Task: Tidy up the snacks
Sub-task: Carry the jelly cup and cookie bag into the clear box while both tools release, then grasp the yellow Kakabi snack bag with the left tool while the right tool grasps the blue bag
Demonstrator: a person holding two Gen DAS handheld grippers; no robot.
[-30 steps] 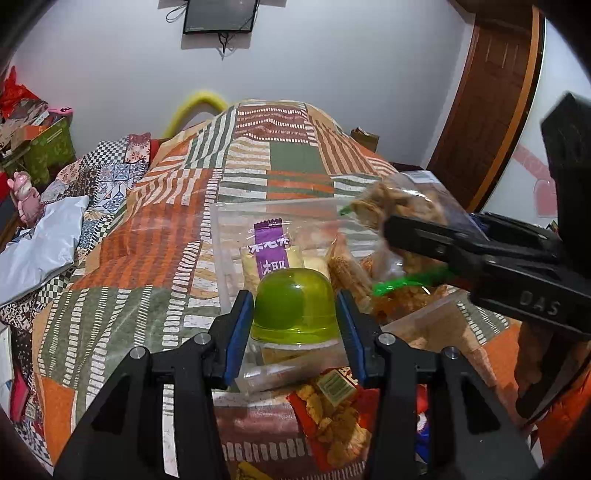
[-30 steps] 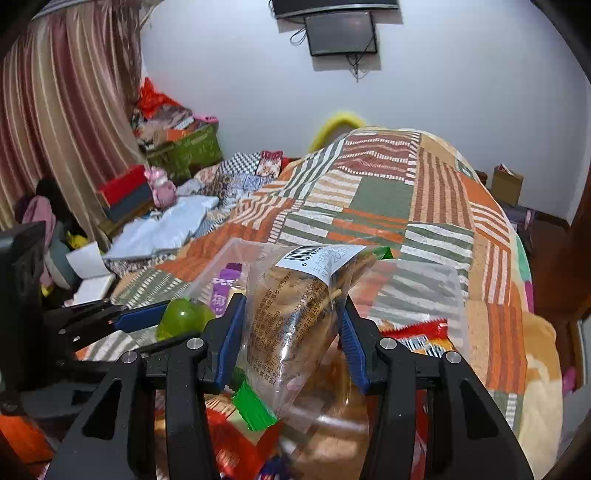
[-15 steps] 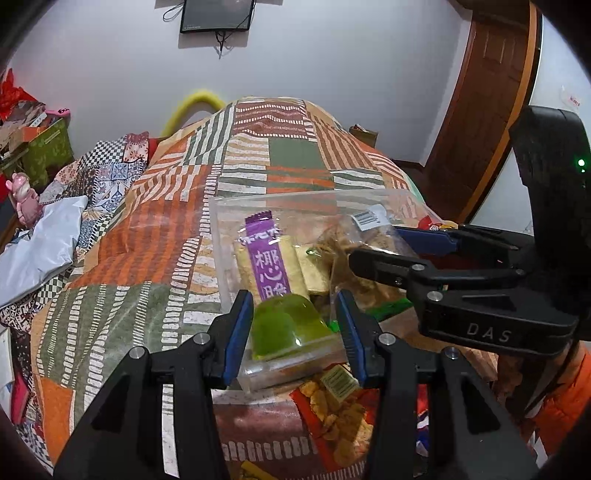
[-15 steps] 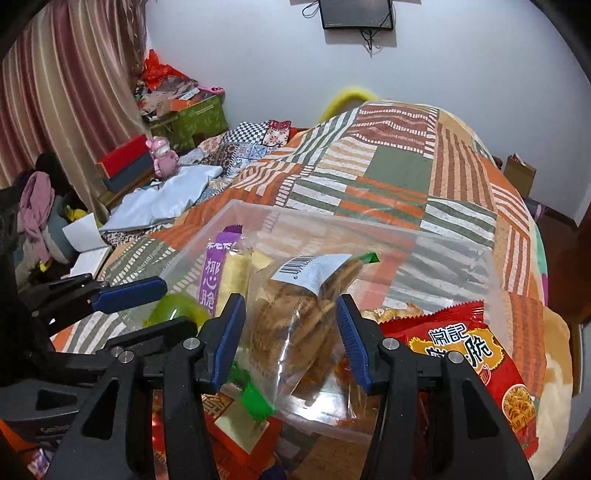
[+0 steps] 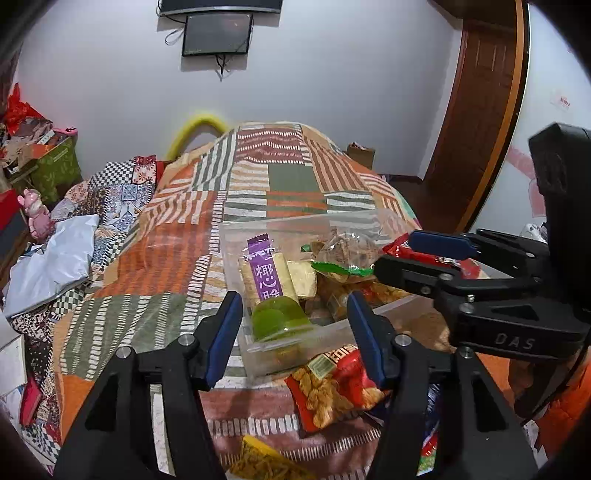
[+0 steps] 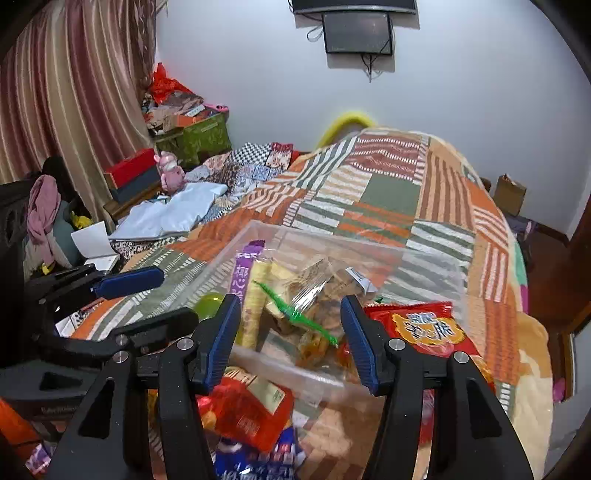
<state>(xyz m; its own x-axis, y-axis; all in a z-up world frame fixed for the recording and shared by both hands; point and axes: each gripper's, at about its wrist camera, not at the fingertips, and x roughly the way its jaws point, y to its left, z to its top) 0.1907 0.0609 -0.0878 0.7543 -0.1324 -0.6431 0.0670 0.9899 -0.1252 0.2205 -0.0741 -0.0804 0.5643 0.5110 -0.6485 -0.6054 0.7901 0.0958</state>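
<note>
Now both grippers — left gripper (image 5: 295,325), right gripper (image 6: 288,332) — have just been opening, jaws released; green jelly cup (image 5: 279,319) and cookie bag (image 6: 317,291) lie in the clear bin (image 5: 295,349).

In front of me a patchwork quilt (image 5: 280,184) covers the bed. A dark screen (image 5: 218,34) hangs on the white wall, a brown door (image 5: 480,110) stands right, striped curtains (image 6: 66,92) hang left.

Ahead of the left claw (image 5: 293,314) sits a clear, glossy plastic box (image 5: 295,345) holding a shiny green plastic cup (image 5: 279,319) and crinkly clear wrappers. Beneath it lies a matt woven quilt (image 5: 147,266). Far right stands a polished wooden door (image 5: 476,122).
</note>
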